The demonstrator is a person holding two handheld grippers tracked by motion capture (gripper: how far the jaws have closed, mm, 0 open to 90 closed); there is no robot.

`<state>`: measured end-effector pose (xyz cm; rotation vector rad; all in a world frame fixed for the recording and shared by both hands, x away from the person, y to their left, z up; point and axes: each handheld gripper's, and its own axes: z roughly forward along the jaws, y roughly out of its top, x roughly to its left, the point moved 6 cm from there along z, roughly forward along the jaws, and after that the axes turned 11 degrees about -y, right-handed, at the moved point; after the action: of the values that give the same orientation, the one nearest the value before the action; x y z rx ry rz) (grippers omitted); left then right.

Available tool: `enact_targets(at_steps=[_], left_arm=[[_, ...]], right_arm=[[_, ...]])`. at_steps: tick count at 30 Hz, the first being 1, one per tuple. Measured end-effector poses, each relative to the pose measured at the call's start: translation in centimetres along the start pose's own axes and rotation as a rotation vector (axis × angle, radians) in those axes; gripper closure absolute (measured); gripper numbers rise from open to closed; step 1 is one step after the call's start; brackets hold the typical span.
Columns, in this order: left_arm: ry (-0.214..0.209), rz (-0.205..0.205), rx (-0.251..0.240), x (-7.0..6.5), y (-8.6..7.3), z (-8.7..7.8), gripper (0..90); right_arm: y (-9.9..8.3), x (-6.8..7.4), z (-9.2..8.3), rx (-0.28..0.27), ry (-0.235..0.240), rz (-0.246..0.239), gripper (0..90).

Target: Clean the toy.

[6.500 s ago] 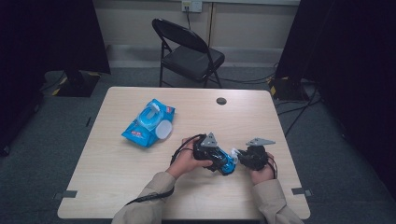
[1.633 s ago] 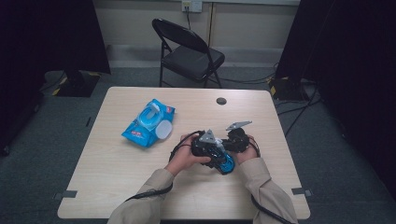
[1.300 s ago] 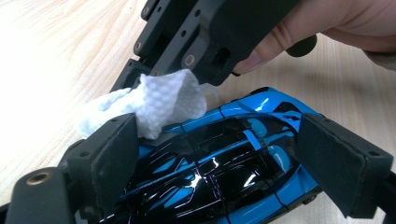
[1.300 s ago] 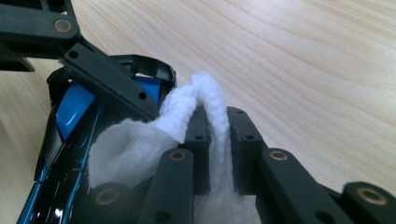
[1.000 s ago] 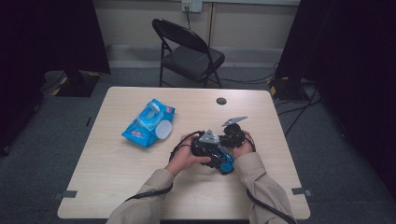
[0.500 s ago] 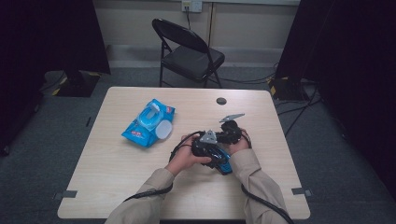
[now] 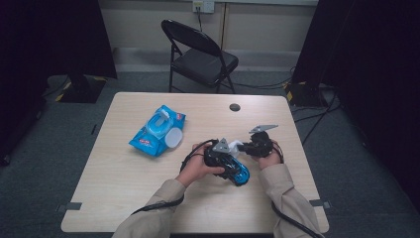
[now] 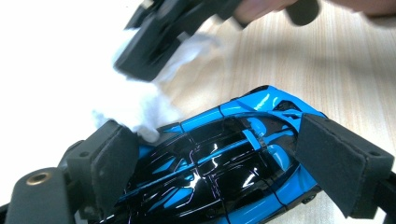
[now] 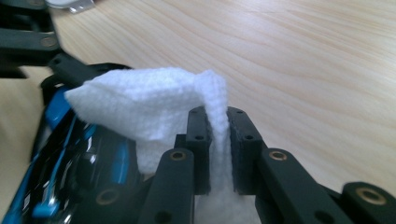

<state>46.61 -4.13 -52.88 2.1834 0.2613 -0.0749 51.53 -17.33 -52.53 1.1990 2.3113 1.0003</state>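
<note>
I am holding the blue and black toy car point(image 8: 224, 163) crosswise in my left tongs point(image 8: 219, 163), the pads spread wide and pressing on its two flanks. My left gripper view is giving me the glossy roof lines and the white wipe point(image 8: 140, 107) brushing the car's end by one pad, with my right tongs point(image 8: 154, 37) hanging blurred above it. My right gripper view is showing what that one misses: the right tongs point(image 9: 218, 154) are pinched tight on a fold of the wipe point(image 9: 154, 107), the rest of the cloth draping towards the car point(image 9: 70, 163) just beside them. From the high view I am seeing both hands close together, the left tongs point(image 7: 223, 158) with the car point(image 7: 239, 173) below them, the right tongs point(image 7: 255, 146) just to one side.

The pale wooden surface point(image 7: 124, 173) is carrying a blue wipes pack point(image 7: 157, 130) with its lid open, well apart from my left tongs on the far side. A black folding chair point(image 7: 200, 57) is standing beyond the surface, on grey carpet, with dark curtains either side and cables trailing along the floor.
</note>
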Motion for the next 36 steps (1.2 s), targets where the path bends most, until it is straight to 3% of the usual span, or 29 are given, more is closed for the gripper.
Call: enact_targets(at_steps=[11,20,27,36], left_arm=[[0.007,-0.004,0.007,-0.1,0.1,0.1,12.6],[0.006,-0.005,0.000,-0.1,0.0,0.1,12.6],[0.008,-0.004,-0.002,-0.1,0.0,0.1,12.6],[0.012,-0.010,0.003,-0.1,0.1,0.1,12.6]], right_arm=[[-2.3,-0.3,-4.3,-0.041,0.000,-0.005,80.6],[-4.3,-0.1,-5.8,-0.053,0.006,-0.002,80.6],[-4.7,0.0,-7.7,-0.092,0.022,0.001,80.6],[-7.0,0.8,-8.2,-0.067,0.045,-0.003,80.4]])
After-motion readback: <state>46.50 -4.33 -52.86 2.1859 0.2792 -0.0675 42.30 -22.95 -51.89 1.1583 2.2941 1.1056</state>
